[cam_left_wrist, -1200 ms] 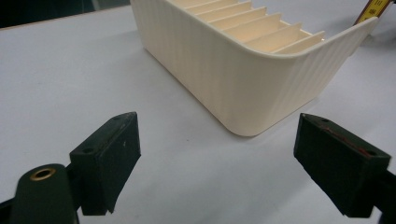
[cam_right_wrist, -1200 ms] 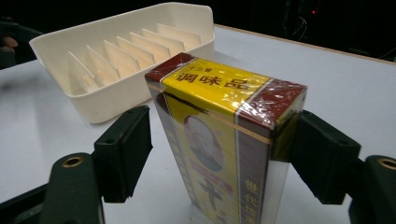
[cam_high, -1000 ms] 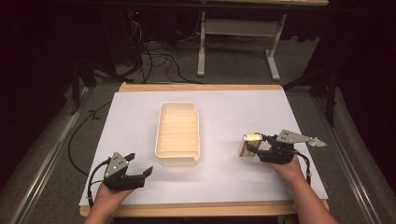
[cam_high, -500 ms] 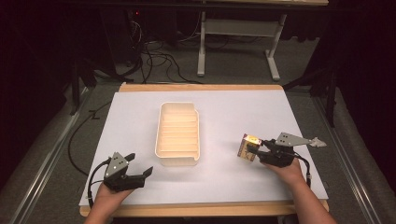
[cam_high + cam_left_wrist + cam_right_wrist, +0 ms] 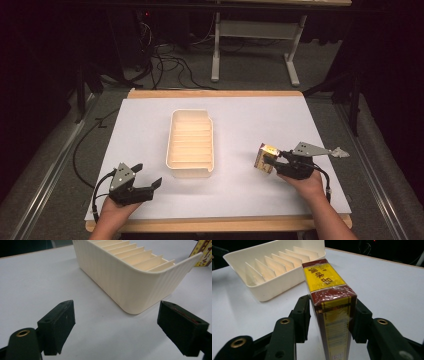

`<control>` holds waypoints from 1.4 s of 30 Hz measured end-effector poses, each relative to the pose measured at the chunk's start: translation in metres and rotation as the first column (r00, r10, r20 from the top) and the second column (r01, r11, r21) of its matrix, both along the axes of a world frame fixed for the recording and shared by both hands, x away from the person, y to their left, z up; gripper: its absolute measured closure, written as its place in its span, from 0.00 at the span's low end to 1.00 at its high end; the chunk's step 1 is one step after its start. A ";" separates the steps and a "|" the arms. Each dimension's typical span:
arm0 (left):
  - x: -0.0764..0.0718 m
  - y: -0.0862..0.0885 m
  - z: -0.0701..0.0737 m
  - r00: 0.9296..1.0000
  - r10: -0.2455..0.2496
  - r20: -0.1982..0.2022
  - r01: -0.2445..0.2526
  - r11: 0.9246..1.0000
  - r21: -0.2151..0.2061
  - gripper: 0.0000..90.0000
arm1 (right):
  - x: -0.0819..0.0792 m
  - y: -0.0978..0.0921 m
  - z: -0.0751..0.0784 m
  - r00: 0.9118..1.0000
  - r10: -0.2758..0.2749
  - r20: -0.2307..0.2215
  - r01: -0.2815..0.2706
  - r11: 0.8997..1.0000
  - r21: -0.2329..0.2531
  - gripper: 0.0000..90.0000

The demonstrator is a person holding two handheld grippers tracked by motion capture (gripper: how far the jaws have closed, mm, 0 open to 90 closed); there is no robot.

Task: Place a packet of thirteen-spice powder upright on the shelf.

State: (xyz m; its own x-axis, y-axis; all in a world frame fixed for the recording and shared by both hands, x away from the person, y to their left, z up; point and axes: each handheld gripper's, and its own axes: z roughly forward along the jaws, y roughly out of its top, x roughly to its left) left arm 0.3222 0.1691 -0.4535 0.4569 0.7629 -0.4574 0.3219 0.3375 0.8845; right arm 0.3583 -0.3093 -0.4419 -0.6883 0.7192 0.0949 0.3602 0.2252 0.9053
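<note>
My right gripper is clamped on a yellow and maroon box, one jaw flat on each side face; film-wrapped box held near its end, with the long yellow face with printed characters turned up and pointing away from me; in the high view the right gripper sits at the table's right side with the box at its tip, just right of the cream tray, not touching it; my left gripper has jaws spread wide, nothing between them, low over the white table cover; it points at the tray's near rounded corner, close but apart; in the high view the left gripper is at the near left, below-left of the tray; the tray has a row of upright dividers, slots bare.
</note>
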 end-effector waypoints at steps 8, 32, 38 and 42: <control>0.000 0.000 0.000 1.000 0.001 0.001 -0.001 1.000 0.002 0.17 | -0.001 -0.001 0.002 1.000 -0.007 -0.002 0.007 1.000 -0.002 0.74; -0.001 0.001 0.002 1.000 0.010 0.013 -0.010 1.000 -0.002 0.17 | -0.001 0.004 0.013 0.999 0.016 0.049 -0.016 1.000 -0.007 0.76; -0.001 0.002 0.002 1.000 0.012 0.016 -0.012 1.000 -0.002 0.17 | 0.002 0.010 0.018 0.997 0.041 0.064 -0.041 0.999 0.000 0.76; -0.001 0.003 0.002 1.000 0.019 0.014 -0.018 1.000 -0.011 0.17 | 0.006 0.013 0.022 0.995 0.064 0.078 -0.063 0.998 -0.005 0.76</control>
